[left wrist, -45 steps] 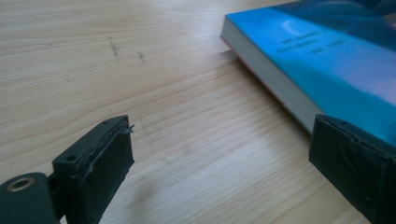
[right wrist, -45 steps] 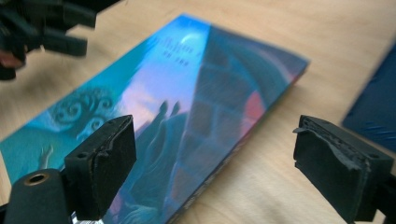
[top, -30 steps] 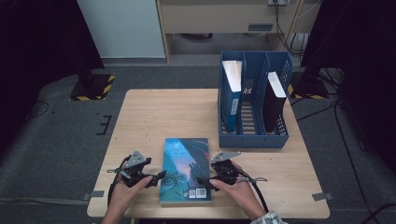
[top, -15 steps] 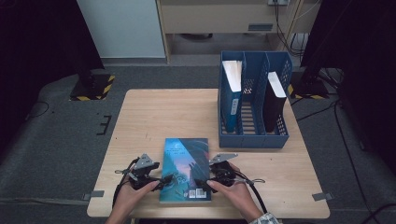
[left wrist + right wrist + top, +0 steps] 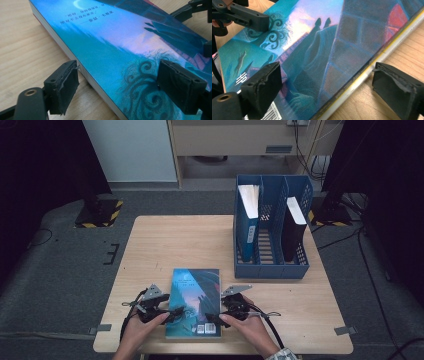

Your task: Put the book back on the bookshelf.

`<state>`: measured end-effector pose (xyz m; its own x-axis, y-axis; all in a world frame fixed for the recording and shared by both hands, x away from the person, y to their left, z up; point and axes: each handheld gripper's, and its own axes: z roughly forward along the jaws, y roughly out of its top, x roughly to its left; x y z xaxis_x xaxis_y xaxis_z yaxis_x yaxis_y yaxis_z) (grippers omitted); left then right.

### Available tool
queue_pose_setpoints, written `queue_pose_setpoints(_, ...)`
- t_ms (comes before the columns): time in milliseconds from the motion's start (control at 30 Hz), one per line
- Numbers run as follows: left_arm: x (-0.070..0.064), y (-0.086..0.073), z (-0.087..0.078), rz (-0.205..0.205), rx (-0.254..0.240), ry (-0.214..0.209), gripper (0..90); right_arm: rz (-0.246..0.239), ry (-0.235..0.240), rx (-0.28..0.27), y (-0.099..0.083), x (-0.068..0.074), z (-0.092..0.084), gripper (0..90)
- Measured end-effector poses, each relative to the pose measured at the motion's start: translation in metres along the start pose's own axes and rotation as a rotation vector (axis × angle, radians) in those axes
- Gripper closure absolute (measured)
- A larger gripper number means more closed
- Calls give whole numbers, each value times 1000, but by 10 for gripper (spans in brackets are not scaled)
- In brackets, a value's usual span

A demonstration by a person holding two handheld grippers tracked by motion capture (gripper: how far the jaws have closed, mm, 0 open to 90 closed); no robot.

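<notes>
High view: both tongs now sit at the book's long edges near the front edge of the surface.

Since a second ago my left tongs (image 5: pixel 172 312) have slid in from beside the book (image 5: pixel 195 295) to its left edge, jaws just closing a little; my right tongs (image 5: pixel 212 316) have just been opening and straddle the right edge. I judge this sets up a 2-sided lift toward the blue file rack (image 5: pixel 272 265) at the far right. Left gripper view has 1 pad (image 5: pixel 66 85) beside the page edge, 1 over the cover, not pressing. Right gripper view is the same: wide, nothing held. The book lies flat.
</notes>
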<state>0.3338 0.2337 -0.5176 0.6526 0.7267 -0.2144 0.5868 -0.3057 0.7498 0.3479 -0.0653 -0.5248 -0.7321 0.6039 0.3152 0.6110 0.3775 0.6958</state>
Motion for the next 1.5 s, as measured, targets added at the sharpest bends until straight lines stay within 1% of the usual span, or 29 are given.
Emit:
queue_pose_setpoints(33,0,0,1,-9,1,-9,170,5,2,2,0,-1,0,78)
queue_pose_setpoints(67,0,0,1,-8,2,-9,170,10,6,8,0,-2,0,75)
queue_pose_setpoints(200,3,1,1,-15,14,-23,171,6,12,5,0,-3,0,71)
queue_pose_setpoints(267,3,2,3,-12,9,-31,175,8,16,8,0,-4,0,62)
queue_pose_setpoints(367,3,5,7,8,7,-38,177,17,28,11,0,-7,1,49)
queue_pose_setpoints(433,3,6,10,13,4,-47,177,19,36,19,-1,-9,1,31)
queue_pose_setpoints(600,3,7,11,13,4,-47,177,24,48,14,-2,-12,1,24)
queue_pose_setpoints(700,3,8,11,10,6,-46,177,18,52,18,-1,-13,2,18)
queue_pose_setpoints(767,3,8,12,7,5,-47,178,23,55,23,-1,-13,3,9)
queue_pose_setpoints(833,2,9,13,14,3,-50,181,15,53,21,0,-13,4,3)
queue_pose_setpoints(900,2,9,14,15,5,-50,181,22,56,23,1,-14,4,6)
queue_pose_setpoints(1033,3,10,14,14,4,-53,180,26,61,11,1,-16,4,7)
queue_pose_setpoints(1100,3,10,15,13,5,-54,178,36,50,-1,1,-16,5,7)
queue_pose_setpoints(1167,5,11,15,10,7,-59,175,39,48,-14,0,-17,6,6)
queue_pose_setpoints(1267,7,11,18,-1,9,-71,157,39,51,-19,1,-18,6,20)
queue_pose_setpoints(1367,11,12,23,-28,20,-96,113,57,56,-26,1,-21,5,48)
queue_pose_setpoints(1433,13,12,25,-55,29,-116,94,55,54,-27,1,-21,5,47)
queue_pose_setpoints(1500,13,12,25,-52,33,-116,85,56,56,-25,1,-21,5,48)
